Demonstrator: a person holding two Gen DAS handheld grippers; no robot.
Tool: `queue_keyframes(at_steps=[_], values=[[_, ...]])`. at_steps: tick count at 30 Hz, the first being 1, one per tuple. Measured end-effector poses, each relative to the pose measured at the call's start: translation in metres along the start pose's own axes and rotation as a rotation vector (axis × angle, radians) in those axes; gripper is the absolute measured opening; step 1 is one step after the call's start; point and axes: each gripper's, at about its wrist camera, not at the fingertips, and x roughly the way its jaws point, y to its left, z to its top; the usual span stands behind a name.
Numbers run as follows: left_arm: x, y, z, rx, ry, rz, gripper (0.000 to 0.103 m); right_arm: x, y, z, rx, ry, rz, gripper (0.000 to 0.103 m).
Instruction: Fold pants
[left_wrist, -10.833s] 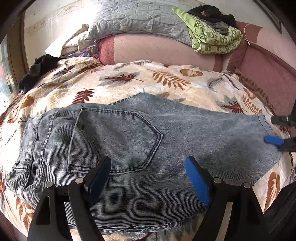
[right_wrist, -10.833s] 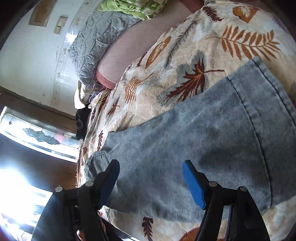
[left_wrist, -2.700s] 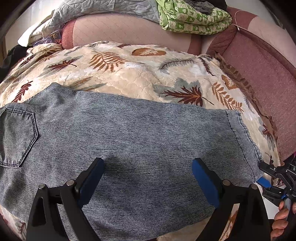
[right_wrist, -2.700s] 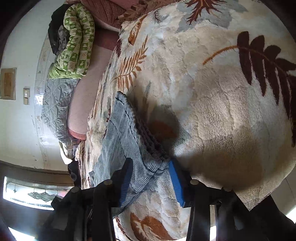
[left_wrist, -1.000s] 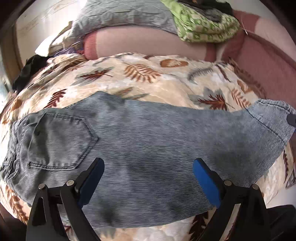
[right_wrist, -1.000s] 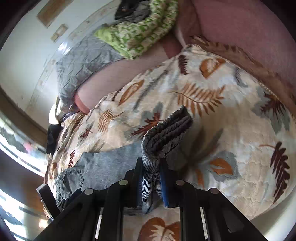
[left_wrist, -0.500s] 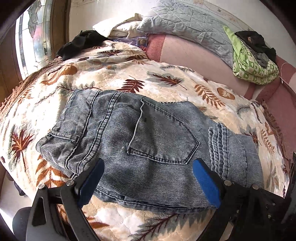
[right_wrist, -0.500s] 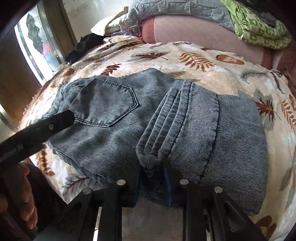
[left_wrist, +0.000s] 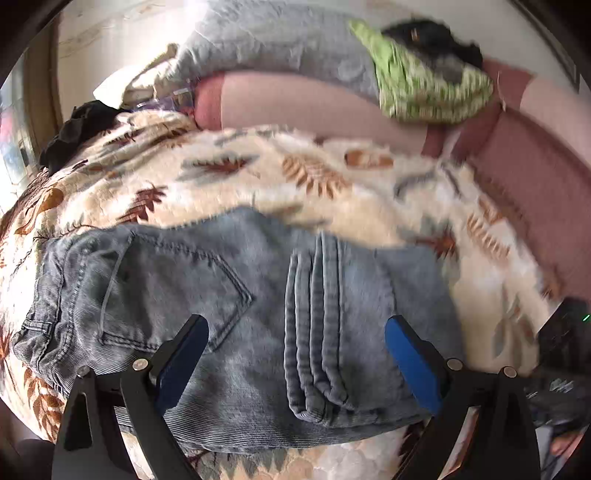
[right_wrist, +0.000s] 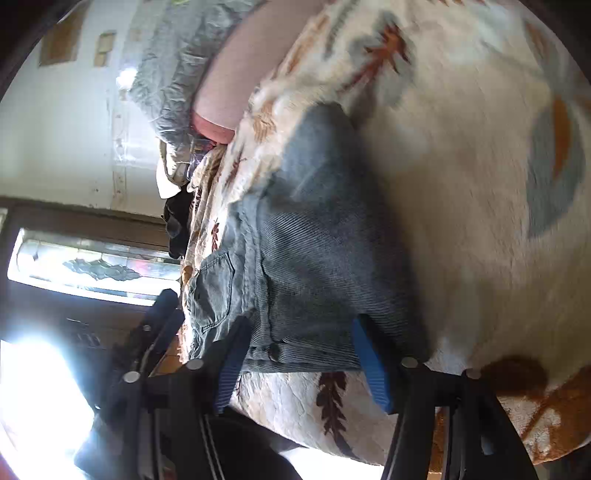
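both sets of jaws are spread wide and hold nothing. the left gripper (left_wrist: 295, 354) hangs over the jeans (left_wrist: 236, 302), and the right gripper (right_wrist: 299, 354) sits by their folded side. the jeans lie on the leaf blanket (left_wrist: 258, 181), leg hems (left_wrist: 314, 332) laid near the back pocket (left_wrist: 173, 291), so the fold stays flat.

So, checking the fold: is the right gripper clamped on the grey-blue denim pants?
No, the right gripper is open, its blue pads apart over the pants.
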Motion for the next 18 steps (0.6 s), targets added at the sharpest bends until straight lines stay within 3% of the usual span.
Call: queue_keyframes(at_steps=[2, 3, 4, 9, 11, 14, 16, 18], values=[[0.041, -0.012, -0.018, 0.084, 0.159, 0.085, 0.098, -0.008, 0.007, 0.006, -0.013, -0.004, 0.007, 0.057], [0.036, -0.008, -0.023, 0.062, 0.090, 0.071, 0.098, -0.013, 0.016, 0.010, -0.048, -0.020, -0.012, 0.057], [0.033, -0.006, -0.024, 0.046, 0.073, 0.072, 0.098, -0.016, 0.026, 0.016, -0.079, -0.031, -0.018, 0.057], [0.032, -0.005, -0.027, 0.059, 0.077, 0.075, 0.098, -0.007, 0.057, 0.065, -0.131, -0.055, 0.003, 0.059], [0.031, -0.004, -0.029, 0.048, 0.072, 0.070, 0.098, 0.014, 0.056, 0.089, -0.126, -0.009, 0.027, 0.065], [0.031, -0.005, -0.030, 0.053, 0.060, 0.072, 0.098, 0.049, 0.024, 0.119, -0.048, 0.053, -0.115, 0.065], [0.029, -0.004, -0.031, 0.048, 0.060, 0.063, 0.098, 0.051, 0.018, 0.128, 0.011, 0.047, -0.049, 0.065], [0.029, -0.003, -0.031, 0.044, 0.058, 0.057, 0.098, 0.045, 0.030, 0.133, -0.027, 0.027, -0.008, 0.065]])
